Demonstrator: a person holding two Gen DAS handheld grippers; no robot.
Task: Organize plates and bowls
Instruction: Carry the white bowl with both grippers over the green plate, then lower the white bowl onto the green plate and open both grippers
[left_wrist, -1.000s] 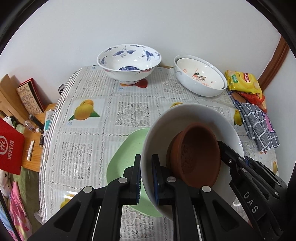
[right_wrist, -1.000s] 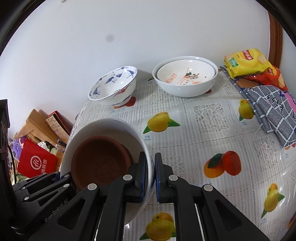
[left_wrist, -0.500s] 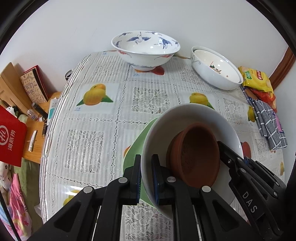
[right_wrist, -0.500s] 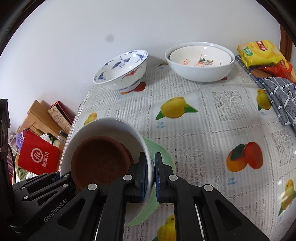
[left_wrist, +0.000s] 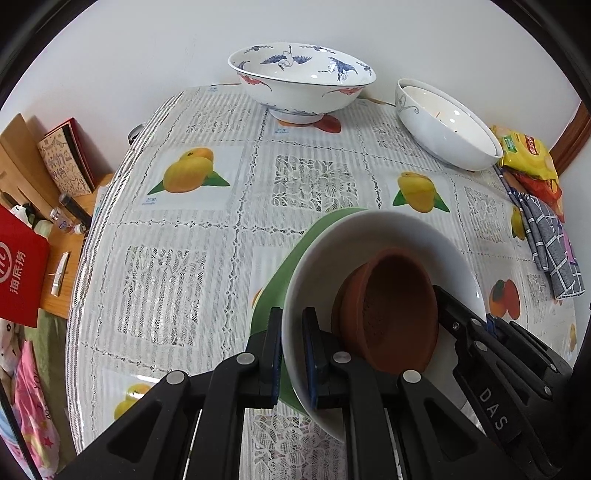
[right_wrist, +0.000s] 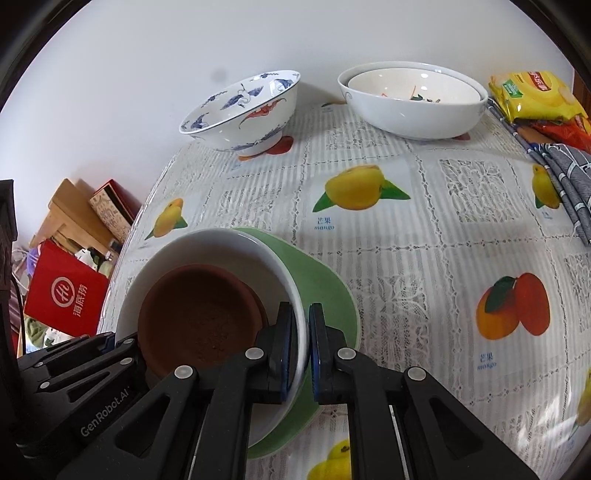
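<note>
My left gripper (left_wrist: 292, 356) is shut on the left rim of a white bowl (left_wrist: 376, 236). My right gripper (right_wrist: 302, 350) is shut on its right rim; the bowl also shows in the right wrist view (right_wrist: 221, 245). A brown clay bowl (left_wrist: 391, 306) lies inside it, also seen in the right wrist view (right_wrist: 199, 317). The white bowl is just above or on a green plate (right_wrist: 321, 284), which shows in the left wrist view (left_wrist: 291, 254). A blue-crane bowl (left_wrist: 301, 86) and a white nested bowl pair (left_wrist: 447, 125) stand at the table's far side.
The table has a fruit-print cloth (right_wrist: 406, 236). Snack packets (right_wrist: 535, 98) and a checked cloth (right_wrist: 565, 166) lie at the far right. Off the left edge are a red bag (left_wrist: 18, 266), boxes (left_wrist: 66, 158) and a low wooden stand.
Both grippers have carried the white bowl lower and forward over the green plate. The far bowls look nearer and larger.
</note>
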